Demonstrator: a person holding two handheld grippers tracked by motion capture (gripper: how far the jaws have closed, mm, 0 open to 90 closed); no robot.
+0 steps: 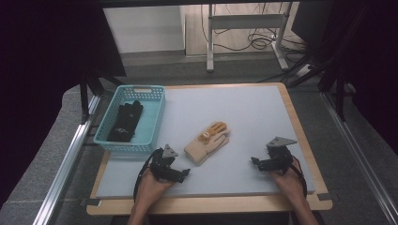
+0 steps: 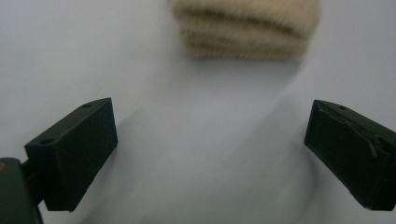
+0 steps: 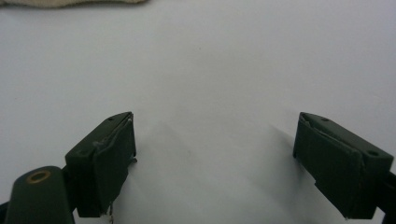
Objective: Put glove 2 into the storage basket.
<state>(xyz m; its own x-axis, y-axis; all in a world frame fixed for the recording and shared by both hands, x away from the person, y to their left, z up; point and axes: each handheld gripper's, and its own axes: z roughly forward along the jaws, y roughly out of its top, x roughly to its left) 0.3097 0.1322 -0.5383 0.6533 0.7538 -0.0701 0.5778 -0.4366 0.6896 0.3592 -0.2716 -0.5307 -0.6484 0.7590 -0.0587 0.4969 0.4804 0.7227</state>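
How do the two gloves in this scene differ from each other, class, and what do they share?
Colour: the cream glove is pale with orange marks, while the black glove is dark. Place: the cream glove lies on the grey mat, between the hand-held grippers; the black glove lies inside the turquoise basket. Both lie flat, ungripped.

A laboratory recording station: a wooden table (image 1: 300, 140) topped with a pale grey mat (image 1: 244, 117), flanked by aluminium rails (image 1: 65, 164) and black curtains (image 1: 47, 56), with a metal-framed desk (image 1: 244, 33) and loose cables (image 1: 258, 40) on the floor behind.
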